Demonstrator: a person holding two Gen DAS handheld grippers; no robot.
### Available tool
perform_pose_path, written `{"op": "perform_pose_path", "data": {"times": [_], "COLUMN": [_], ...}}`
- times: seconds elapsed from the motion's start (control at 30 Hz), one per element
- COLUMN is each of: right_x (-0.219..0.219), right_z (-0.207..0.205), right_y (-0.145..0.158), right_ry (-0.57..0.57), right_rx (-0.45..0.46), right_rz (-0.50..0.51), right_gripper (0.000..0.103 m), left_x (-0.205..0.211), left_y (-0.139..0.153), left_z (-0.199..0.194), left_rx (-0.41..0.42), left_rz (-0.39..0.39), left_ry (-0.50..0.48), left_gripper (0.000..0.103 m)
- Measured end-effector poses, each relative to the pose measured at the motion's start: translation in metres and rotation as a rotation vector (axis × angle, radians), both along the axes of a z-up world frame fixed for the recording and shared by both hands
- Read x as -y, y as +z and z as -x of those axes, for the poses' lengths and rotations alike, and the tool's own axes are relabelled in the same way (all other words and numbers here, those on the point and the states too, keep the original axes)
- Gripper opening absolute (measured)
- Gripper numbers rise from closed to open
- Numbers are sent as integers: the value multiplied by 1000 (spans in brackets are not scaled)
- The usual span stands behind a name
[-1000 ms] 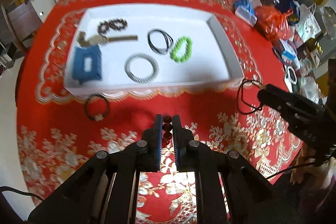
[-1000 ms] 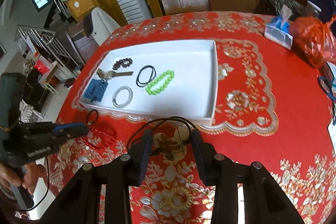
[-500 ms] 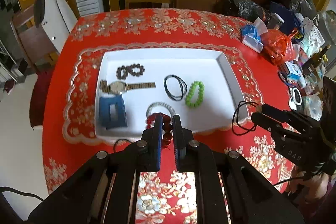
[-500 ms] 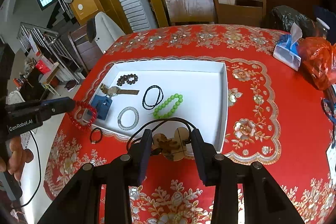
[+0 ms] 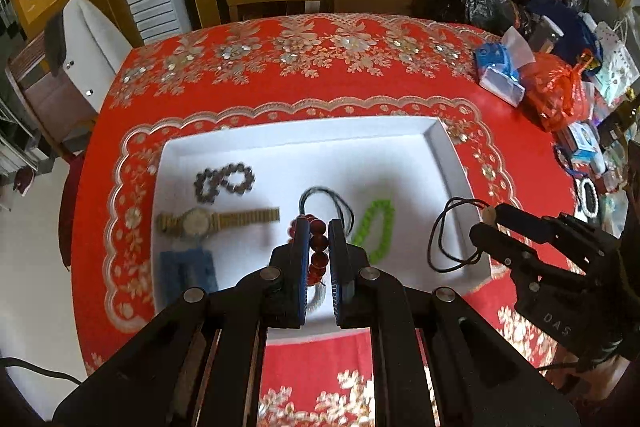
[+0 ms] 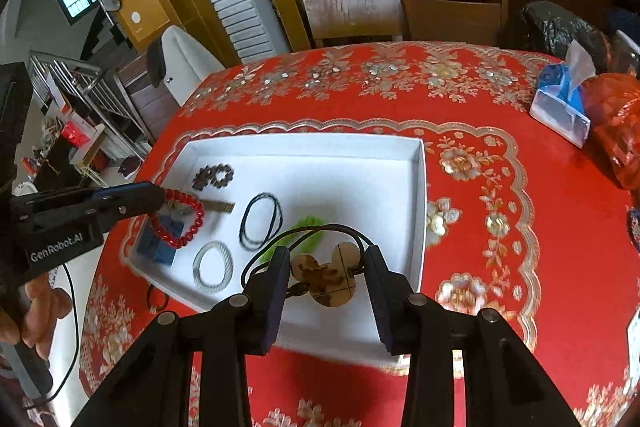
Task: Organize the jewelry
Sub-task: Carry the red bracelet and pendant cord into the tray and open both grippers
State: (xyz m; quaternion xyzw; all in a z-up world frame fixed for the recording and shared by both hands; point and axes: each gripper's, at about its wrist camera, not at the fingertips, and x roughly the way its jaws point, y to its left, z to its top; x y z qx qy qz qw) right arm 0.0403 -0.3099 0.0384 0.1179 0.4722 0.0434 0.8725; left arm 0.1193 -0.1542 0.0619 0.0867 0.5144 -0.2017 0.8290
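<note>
With the left gripper pinching the red bead bracelet and the right gripper clamping the pendant necklace above the white tray, lower both onto bare spots before spreading the fingers.

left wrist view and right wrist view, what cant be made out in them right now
- Left wrist view: the silver bangle is hidden behind the left gripper, shut on the red bead bracelet.
- Left wrist view: the blue card is blurred; its detail is unreadable.
- Right wrist view: the gold watch is mostly hidden behind that bracelet.
- Right wrist view: the green bead bracelet is blurred behind the pendant necklace.
</note>
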Motion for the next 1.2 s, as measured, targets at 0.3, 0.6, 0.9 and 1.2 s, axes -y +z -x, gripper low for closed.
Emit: {"op": "perform_pose_path", "data": {"times": [0.3,0.6,0.9,1.2], "right_x": [18,13,1,19], "right_z": [-55,-104,-118,-99], "right_y": [-19,-57,-80,-64], "right_ry": [-24,12,40,-24], "right_rx": [-14,-68,-100,-74], "right_rz": [-38,-34,-22,-82], "right_gripper": [37,37,37,42], "left_x": [28,3,-18,-24], "left_y": [-15,-65,-92,-86], "left_z": [-56,-93,-94,-83], "left_rx": [-38,-138,-182,-204], "left_rz": [29,4,-34,-5], "left_ry": [44,178,257,294], "left_gripper": [8,8,8,44]}}
